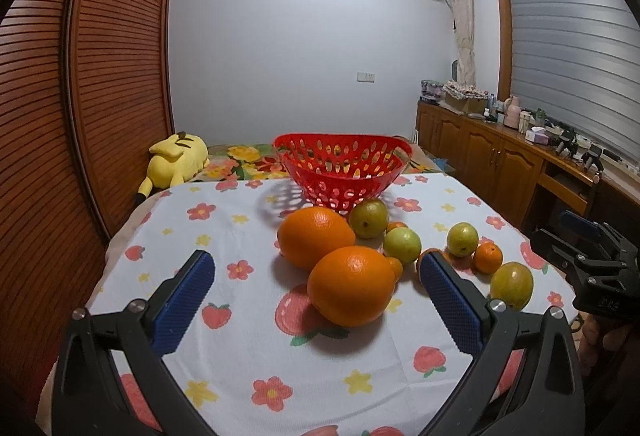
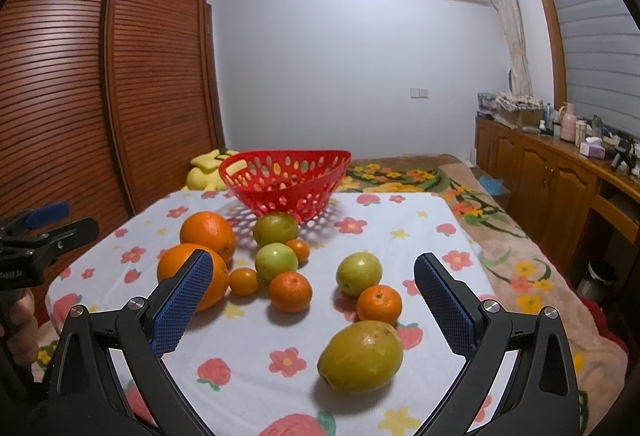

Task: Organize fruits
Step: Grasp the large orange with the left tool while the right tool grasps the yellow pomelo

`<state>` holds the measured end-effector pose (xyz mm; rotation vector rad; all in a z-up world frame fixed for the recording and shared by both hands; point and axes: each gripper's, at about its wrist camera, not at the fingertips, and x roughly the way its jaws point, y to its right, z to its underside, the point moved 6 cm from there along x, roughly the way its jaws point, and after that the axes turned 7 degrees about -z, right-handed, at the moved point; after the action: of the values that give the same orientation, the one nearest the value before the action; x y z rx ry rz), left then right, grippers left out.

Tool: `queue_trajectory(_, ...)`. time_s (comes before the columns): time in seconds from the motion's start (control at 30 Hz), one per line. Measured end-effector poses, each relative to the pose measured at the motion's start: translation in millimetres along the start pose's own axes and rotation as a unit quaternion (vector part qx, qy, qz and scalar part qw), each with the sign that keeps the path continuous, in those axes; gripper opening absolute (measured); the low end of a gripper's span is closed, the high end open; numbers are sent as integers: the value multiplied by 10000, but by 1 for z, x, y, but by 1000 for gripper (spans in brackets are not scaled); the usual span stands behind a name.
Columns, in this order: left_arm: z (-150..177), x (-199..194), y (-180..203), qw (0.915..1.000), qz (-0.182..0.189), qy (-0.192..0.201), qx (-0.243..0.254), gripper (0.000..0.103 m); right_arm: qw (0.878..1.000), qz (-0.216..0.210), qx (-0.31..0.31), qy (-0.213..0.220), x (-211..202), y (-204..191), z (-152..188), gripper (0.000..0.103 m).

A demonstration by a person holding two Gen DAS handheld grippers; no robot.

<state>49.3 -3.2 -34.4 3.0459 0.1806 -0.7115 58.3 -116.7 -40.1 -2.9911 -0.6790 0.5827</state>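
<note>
A red perforated basket (image 1: 342, 164) (image 2: 286, 182) stands at the far side of a flowered tablecloth. Two big oranges lie in front of it, the nearer one (image 1: 351, 286) (image 2: 192, 276) between my left gripper's spread fingers and beyond their tips, the other (image 1: 315, 237) (image 2: 207, 235) behind it. Several green fruits (image 1: 402, 245) (image 2: 358, 273) and small tangerines (image 1: 488, 257) (image 2: 290, 291) lie scattered to the right. A yellow-green mango (image 2: 360, 356) (image 1: 512, 285) lies between the tips of my right gripper (image 2: 316, 268). My left gripper (image 1: 318, 266) is open and holds nothing. The right one is open too.
The table (image 1: 248, 348) stands against a bed with a floral blanket (image 2: 460, 188) and a yellow plush toy (image 1: 176, 160). A slatted wooden wardrobe (image 1: 80, 96) fills the left. Wooden cabinets (image 2: 552, 172) with clutter run along the right wall. A hand (image 2: 20, 320) holds the other gripper.
</note>
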Motion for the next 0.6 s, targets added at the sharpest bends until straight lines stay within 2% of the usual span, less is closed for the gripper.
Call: queue_trajectory(0.6, 23, 50, 10, 9986, 249, -451, 129, 103, 9975, 98, 149, -682, 29, 27, 44, 102)
